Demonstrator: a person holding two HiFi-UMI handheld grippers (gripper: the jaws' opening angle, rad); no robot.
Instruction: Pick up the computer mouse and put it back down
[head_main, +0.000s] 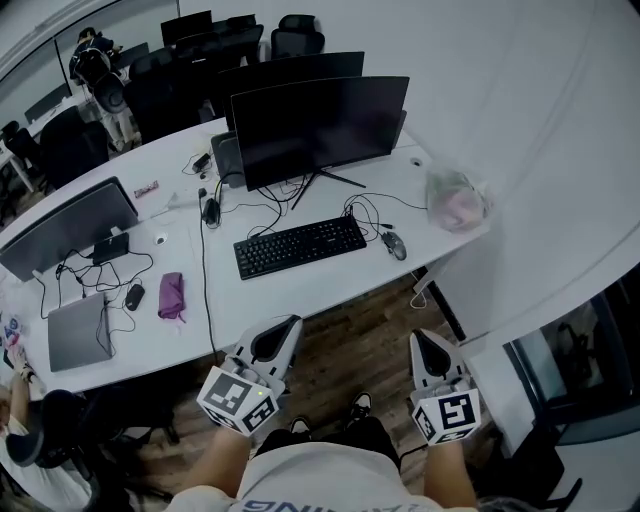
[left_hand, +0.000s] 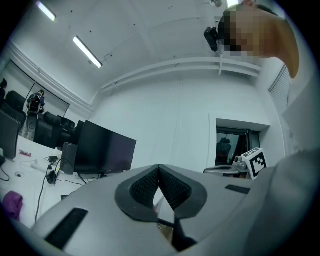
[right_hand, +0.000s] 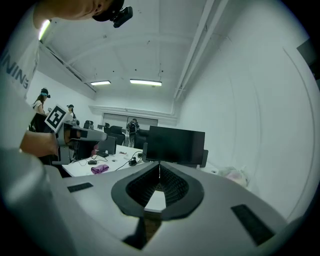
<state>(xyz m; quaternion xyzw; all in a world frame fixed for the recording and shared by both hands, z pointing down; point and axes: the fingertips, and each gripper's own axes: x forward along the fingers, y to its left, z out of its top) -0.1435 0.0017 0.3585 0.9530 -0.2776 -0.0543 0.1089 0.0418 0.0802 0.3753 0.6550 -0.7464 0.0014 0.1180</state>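
Mouse (head_main: 396, 244) on the white desk (head_main: 330, 295), just right of the black keyboard (head_main: 300, 246), near the front edge, untouched. Left gripper (head_main: 285, 322) and right gripper (head_main: 422, 335) short of that edge, over wooden floor (head_main: 350, 350), well apart from the mouse; both pairs of jaws pressed together, nothing between. Square black-and-white markers (head_main: 446, 414) on each cube. Letters "NING" legible on the shirt (right_hand: 17, 75). Bare desk strip between keyboard and edge.

The desk (head_main: 330, 285) was white, the keyboard (head_main: 300, 246) and monitor (head_main: 318, 128) black, the computer mouse (head_main: 397, 246) dark grey. The pouch (head_main: 172, 296) was purple, the laptop (head_main: 78, 330) grey, the floor (head_main: 340, 350) brown wood. The left gripper (head_main: 288, 322) and right gripper (head_main: 424, 336) were pale grey, their cubes patterned in black-and-white squares.
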